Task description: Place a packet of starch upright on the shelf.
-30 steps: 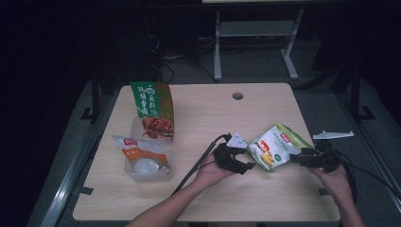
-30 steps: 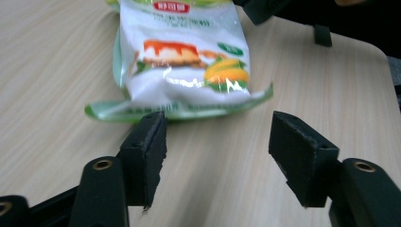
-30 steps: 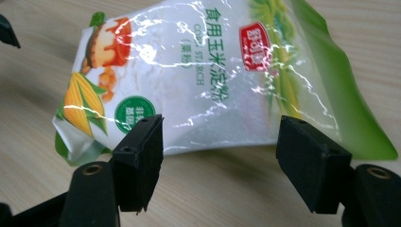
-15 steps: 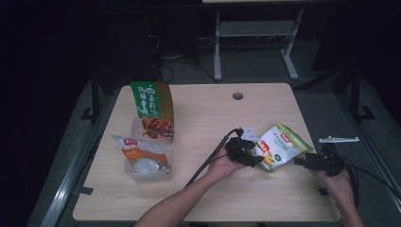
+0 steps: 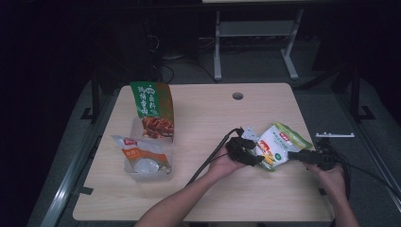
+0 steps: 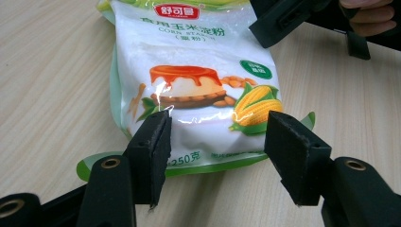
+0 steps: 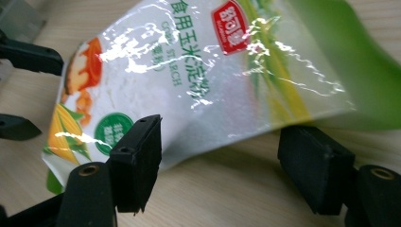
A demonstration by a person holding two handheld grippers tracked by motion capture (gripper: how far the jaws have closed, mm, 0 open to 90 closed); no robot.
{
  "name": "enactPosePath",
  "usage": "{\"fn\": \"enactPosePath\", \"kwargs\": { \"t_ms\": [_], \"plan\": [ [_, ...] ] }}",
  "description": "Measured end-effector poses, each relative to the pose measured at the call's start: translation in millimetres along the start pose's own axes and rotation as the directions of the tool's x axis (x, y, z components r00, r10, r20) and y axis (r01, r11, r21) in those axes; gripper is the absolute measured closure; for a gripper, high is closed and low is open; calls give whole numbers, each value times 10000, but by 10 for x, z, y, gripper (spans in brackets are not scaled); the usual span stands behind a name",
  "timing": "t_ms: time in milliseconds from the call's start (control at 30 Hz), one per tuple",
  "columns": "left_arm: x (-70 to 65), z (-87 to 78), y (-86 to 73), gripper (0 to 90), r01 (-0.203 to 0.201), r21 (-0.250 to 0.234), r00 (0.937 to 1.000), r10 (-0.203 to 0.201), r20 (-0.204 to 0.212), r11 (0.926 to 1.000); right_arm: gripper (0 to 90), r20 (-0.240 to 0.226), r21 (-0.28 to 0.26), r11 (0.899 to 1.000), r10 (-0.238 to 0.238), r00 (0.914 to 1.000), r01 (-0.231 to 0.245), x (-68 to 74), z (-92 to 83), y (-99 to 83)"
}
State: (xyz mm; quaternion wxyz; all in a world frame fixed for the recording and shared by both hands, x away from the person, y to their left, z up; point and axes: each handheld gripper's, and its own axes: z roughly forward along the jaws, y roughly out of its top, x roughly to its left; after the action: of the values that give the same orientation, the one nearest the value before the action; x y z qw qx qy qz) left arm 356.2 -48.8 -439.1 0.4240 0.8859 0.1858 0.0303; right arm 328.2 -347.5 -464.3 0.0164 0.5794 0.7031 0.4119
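A white and green corn starch bag (image 5: 280, 143) lies on the table's right half, its printed face up (image 6: 198, 71). My left gripper (image 5: 255, 153) is at the bag's lower left end. In the left gripper view it (image 6: 217, 137) stands open, and its pads (image 6: 152, 149) straddle the bag's bottom edge without pressing on it. My right gripper (image 5: 292, 154) comes in from the right. It (image 7: 227, 142) is open too, and the bag's side edge (image 7: 213, 85) lies just beyond its pads (image 7: 137, 156).
A tall green snack bag (image 5: 152, 109) stands at the table's left. In front of it is a clear container (image 5: 144, 163) with a packet in it. The wooden table (image 5: 203, 118) has a cable hole (image 5: 238, 96) near its far edge.
My left gripper has moved right, up to the bag's end. The right gripper has sunk a little beside the bag. The bag has barely shifted.
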Motion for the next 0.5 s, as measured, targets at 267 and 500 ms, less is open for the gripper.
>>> {"fn": "enactPosePath", "kwargs": {
  "t_ms": [267, 500],
  "plan": [
    [6, 16, -5, 408, 36, 83, 10000, -37, 57, 10000, 594, -657, -211, 9993, 310, 9974, -325, 50, 144, 54],
    [19, -2, -5, 401, 122, 216, 9997, -126, 209, 9997, 834, -386, -44, 9983, -575, 9976, 574, 207, 161, 111]
  ]
}}
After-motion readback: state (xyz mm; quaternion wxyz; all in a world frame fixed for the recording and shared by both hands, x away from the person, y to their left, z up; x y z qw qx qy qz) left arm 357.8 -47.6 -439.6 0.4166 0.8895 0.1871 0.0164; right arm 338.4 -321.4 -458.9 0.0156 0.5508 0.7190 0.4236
